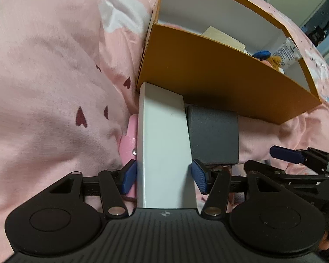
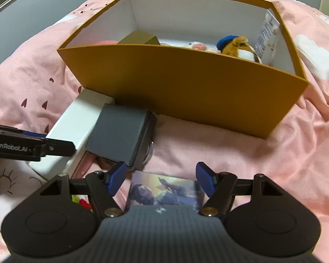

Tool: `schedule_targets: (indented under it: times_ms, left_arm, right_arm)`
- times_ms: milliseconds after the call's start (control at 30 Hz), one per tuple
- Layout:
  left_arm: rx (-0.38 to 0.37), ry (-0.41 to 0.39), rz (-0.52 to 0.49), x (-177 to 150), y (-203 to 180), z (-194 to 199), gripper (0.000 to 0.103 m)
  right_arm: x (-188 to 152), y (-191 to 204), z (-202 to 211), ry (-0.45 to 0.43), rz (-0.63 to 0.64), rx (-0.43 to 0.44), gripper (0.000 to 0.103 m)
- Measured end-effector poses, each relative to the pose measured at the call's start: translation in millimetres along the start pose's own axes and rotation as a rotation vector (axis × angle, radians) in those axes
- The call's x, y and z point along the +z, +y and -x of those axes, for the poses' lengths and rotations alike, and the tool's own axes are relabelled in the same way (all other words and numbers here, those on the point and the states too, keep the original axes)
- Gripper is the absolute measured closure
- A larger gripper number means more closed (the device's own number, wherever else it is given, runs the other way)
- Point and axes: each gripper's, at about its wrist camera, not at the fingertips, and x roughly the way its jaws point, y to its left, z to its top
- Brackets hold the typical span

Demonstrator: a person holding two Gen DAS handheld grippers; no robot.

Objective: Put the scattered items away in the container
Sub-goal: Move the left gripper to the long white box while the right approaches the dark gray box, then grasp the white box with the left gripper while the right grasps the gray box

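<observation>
White box framed for a pick-up, orange container waiting just behind it.

The long white box [image 1: 164, 144] lies on the pink bedding [image 1: 43, 87], its far end against the orange container [image 1: 208, 76], a grey box [image 1: 212, 135] beside it. The left gripper [image 1: 165, 175] straddles it, pads at either side, seemingly not yet pinching; next comes closing and lifting over the wall. The right gripper [image 2: 160, 179] hangs open and empty over a picture card [image 2: 164, 192].
</observation>
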Motion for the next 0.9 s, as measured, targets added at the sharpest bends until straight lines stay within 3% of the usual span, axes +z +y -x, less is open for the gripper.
schedule_targets:
  times_ms: [167, 300, 400, 533, 667, 900]
  left_arm:
    - [-0.005, -0.007, 0.002, 0.3, 1.4, -2.6, 0.039]
    - [-0.044, -0.017, -0.006, -1.4, 2.0, 3.1, 0.060]
    - [-0.055, -0.026, -0.037, -3.4, -1.3, 6.8, 0.065]
    - [-0.060, -0.041, -0.085, -5.6, -10.6, 10.3, 0.068]
    - [-0.099, -0.059, -0.120, -7.1, -16.5, 15.5, 0.071]
    - [-0.095, -0.058, -0.099, -2.7, -19.0, 7.8, 0.071]
  right_arm:
    - [7.5, 6.6, -7.3, -0.008, 0.013, 0.021, 0.031]
    - [11.3, 9.9, -15.2, 0.001, 0.009, 0.039, 0.033]
    - [11.9, 11.6, -18.5, 0.010, 0.011, 0.041, 0.033]
    - [10.5, 9.8, -15.8, 0.006, 0.003, 0.025, 0.034]
    - [8.2, 3.6, -14.5, 0.012, -0.023, 0.008, 0.044]
    - [7.6, 2.2, -15.9, 0.013, -0.031, 0.028, 0.045]
